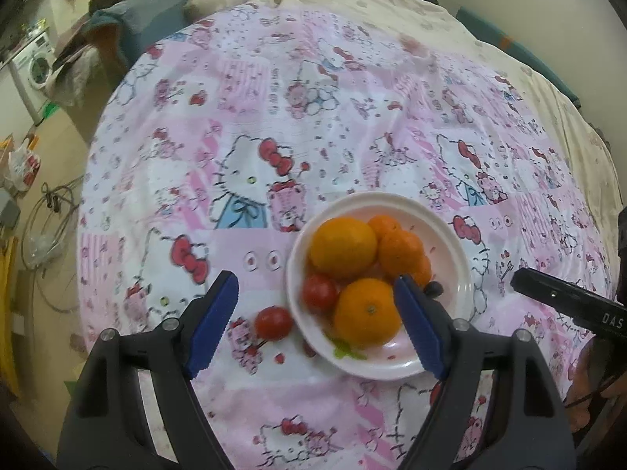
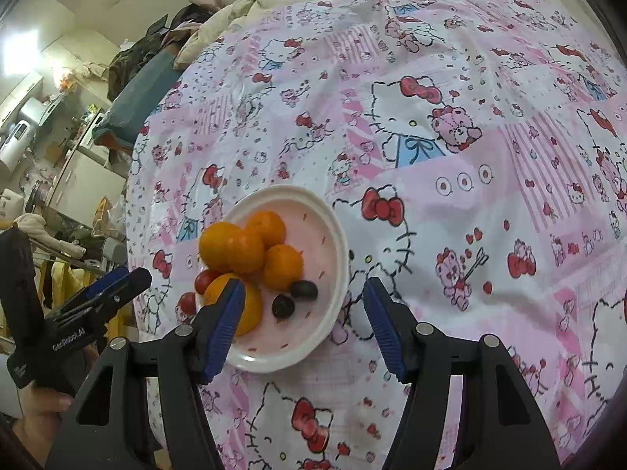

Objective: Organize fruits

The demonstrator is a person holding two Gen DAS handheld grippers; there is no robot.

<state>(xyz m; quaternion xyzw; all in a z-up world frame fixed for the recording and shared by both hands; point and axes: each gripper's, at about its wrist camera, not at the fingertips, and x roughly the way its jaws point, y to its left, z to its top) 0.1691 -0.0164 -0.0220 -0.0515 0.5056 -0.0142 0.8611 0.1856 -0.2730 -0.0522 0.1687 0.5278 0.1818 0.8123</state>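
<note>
Fruit heaped in white plate (image 1: 450, 368) on cartoon-print cloth (image 1: 313, 117). Left wrist view: left gripper (image 1: 317, 315) spread wide, empty, above plate's near-left rim; oranges (image 1: 343, 246) piled, one tomato (image 1: 319, 291) inside plate, stray tomato (image 1: 273, 323) on cloth just left of rim. Right wrist view: right gripper (image 2: 303, 319) wide, empty, over plate's near edge; two dark grapes (image 2: 303, 290) visible here beside oranges, mostly hidden from left camera.

White plate (image 1: 462, 270), orange citrus fruits (image 1: 343, 246), red tomatoes (image 1: 273, 323), dark grapes (image 2: 303, 289), pink-white Hello Kitty print sheet (image 1: 274, 125), blue gripper pads (image 1: 213, 325).
</note>
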